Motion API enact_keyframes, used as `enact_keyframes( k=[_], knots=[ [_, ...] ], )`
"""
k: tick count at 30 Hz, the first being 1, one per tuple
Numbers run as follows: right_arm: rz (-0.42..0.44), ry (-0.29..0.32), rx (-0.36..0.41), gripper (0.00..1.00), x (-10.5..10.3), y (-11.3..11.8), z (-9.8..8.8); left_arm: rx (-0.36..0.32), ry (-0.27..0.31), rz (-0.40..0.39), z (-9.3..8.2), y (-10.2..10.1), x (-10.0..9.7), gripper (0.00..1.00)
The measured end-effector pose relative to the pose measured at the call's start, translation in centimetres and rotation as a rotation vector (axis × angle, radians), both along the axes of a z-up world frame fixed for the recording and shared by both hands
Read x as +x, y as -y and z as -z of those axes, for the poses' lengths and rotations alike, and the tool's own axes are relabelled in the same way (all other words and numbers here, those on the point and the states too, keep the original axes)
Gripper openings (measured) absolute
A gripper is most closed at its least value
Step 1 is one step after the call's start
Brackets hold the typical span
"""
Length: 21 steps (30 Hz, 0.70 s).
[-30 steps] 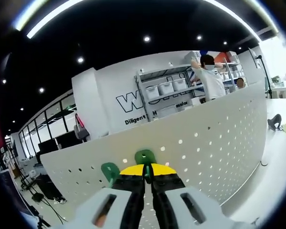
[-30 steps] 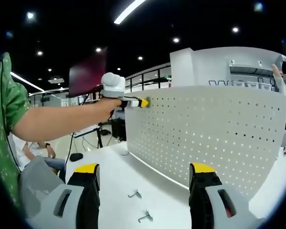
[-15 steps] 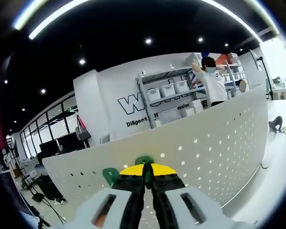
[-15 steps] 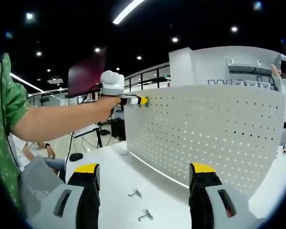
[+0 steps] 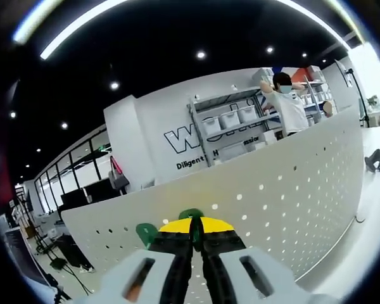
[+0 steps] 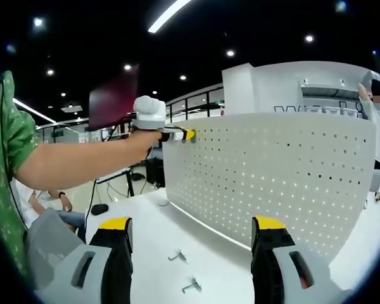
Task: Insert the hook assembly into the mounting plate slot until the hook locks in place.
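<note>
Pegboard (image 6: 272, 183) stands upright on the white tabletop (image 6: 177, 234), a curved white mounting plate full of small holes, and the job is being done at its top left corner. There the left gripper (image 5: 195, 229) has its fingers pressed together on a green hook (image 5: 191, 216), pinching it by the middle so the hooked ends stick out to either side of the yellow tips. From the right gripper view you can see why the arm is stretched out so far: the left gripper (image 6: 177, 134) is held level and square to the plate, tip touching the upper edge, which looks like the attitude needed to push the hook straight into a hole. Whether it has seated or locked I cannot tell.

The right gripper (image 6: 190, 247) hangs back, low over the tabletop, fingers spread wide with nothing between them. Two small metal hooks (image 6: 185, 272) lie loose on the tabletop just ahead of it, near the foot of the plate, probably spares awaiting their turn.
</note>
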State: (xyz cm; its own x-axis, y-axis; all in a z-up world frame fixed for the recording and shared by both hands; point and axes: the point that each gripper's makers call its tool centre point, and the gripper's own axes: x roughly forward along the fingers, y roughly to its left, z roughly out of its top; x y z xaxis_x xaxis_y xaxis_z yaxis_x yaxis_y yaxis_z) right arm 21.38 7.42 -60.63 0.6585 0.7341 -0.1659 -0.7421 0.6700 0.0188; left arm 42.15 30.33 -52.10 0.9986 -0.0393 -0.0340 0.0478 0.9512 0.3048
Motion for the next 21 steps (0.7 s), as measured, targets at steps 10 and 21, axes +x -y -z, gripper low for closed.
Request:
enact_keyframes(
  k=[10, 21],
  knots=[
    [-0.012, 0.004, 0.002, 0.78, 0.07, -0.53, -0.13, 0.0, 0.001, 0.021, 0.07, -0.05, 0.08, 0.04],
    [-0.005, 0.008, 0.004, 0.78, -0.08, -0.18, -0.29, -0.017, 0.005, 0.026, -0.05, -0.04, -0.12, 0.04]
  ],
)
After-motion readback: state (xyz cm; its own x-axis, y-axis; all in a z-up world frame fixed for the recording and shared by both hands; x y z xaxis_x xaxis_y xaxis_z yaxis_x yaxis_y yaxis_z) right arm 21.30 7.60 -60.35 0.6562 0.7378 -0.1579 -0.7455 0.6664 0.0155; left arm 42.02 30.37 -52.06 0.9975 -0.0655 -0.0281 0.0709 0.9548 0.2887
